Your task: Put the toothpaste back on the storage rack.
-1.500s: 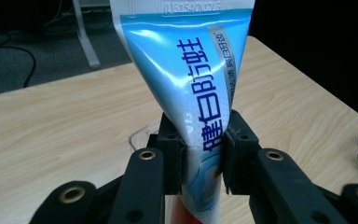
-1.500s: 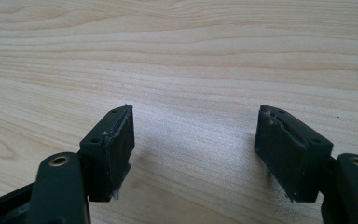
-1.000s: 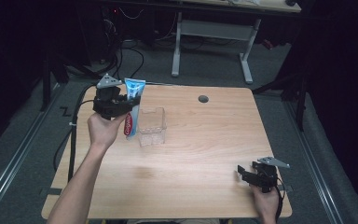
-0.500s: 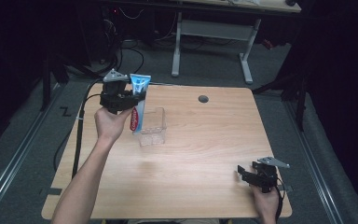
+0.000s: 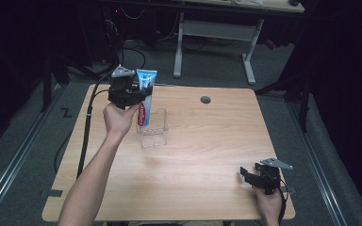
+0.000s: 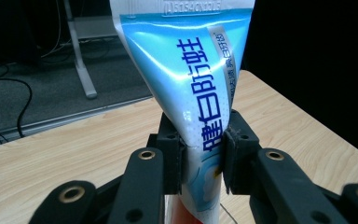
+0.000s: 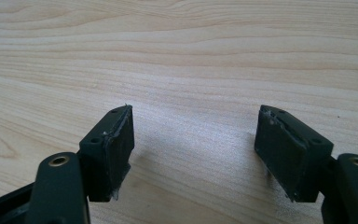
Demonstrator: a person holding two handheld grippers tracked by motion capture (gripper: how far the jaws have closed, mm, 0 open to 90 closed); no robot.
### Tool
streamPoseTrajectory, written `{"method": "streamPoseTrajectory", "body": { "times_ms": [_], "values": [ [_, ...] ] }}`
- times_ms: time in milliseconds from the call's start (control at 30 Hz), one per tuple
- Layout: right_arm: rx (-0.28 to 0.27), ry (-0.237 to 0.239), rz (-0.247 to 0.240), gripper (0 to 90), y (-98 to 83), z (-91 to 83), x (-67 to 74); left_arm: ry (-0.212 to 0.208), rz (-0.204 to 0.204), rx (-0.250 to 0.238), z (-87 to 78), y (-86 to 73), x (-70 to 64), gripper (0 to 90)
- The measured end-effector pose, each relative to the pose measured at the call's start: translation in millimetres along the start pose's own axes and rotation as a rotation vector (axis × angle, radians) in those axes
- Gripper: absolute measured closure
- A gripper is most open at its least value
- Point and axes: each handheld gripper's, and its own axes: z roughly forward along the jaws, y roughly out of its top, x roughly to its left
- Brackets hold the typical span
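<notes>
Blue toothpaste tube (image 5: 144, 96) now upright over clear box (image 5: 153, 129).
Left gripper (image 5: 131, 95) clamps it, swung up from tilted; right gripper (image 5: 257, 179) agape, idle.

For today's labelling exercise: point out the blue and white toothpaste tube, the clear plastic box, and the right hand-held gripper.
Blue and white toothpaste tube (image 5: 144, 89): high view, upper body.
Clear plastic box (image 5: 154, 133): high view, front wall.
Right hand-held gripper (image 7: 193, 154): right gripper view, between its fingertips.

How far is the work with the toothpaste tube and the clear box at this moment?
Done: the left tongs have gripped the toothpaste tube. In hand: the tube is held upright, its lower end at the clear box. Left: apparently releasing it there. The right tongs rest open near the table edge.
</notes>
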Motion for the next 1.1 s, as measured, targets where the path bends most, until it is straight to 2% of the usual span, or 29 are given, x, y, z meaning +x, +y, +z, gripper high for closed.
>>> {"method": "streamPoseTrajectory", "body": {
  "times_ms": [133, 300, 433, 600, 700, 900, 1100],
  "values": [
    [-0.001, 0.004, 0.003, 28.7, 0.0, -0.1, -0.6, 0.009, -0.003, 0.007, 7.8, -1.7, 2.1, 72.2],
    [0.001, 0.004, 0.004, 28.8, 0.1, -0.1, -0.8, 0.035, 0.021, 0.020, 15.3, -6.1, 2.5, 72.0],
    [0.000, 0.004, 0.000, 28.9, 0.1, 0.0, -0.9, 0.037, 0.004, 0.022, 19.4, -13.8, 5.0, 71.8],
    [0.000, 0.002, -0.001, 28.8, 0.1, 0.0, -0.8, 0.067, 0.005, 0.042, 25.3, -22.8, 10.9, 71.6],
    [0.000, 0.003, -0.001, 28.9, 0.1, 0.0, -0.7, 0.066, -0.006, 0.046, 27.3, -25.5, 13.4, 71.4],
    [0.001, 0.001, 0.000, 28.9, 0.1, 0.0, -0.5, 0.076, 0.018, 0.057, 31.8, -28.6, 9.9, 71.3],
    [0.001, 0.002, 0.001, 28.8, 0.1, 0.0, -0.4, 0.082, 0.018, 0.074, 37.4, -33.1, 9.8, 71.0]
  ]
}}
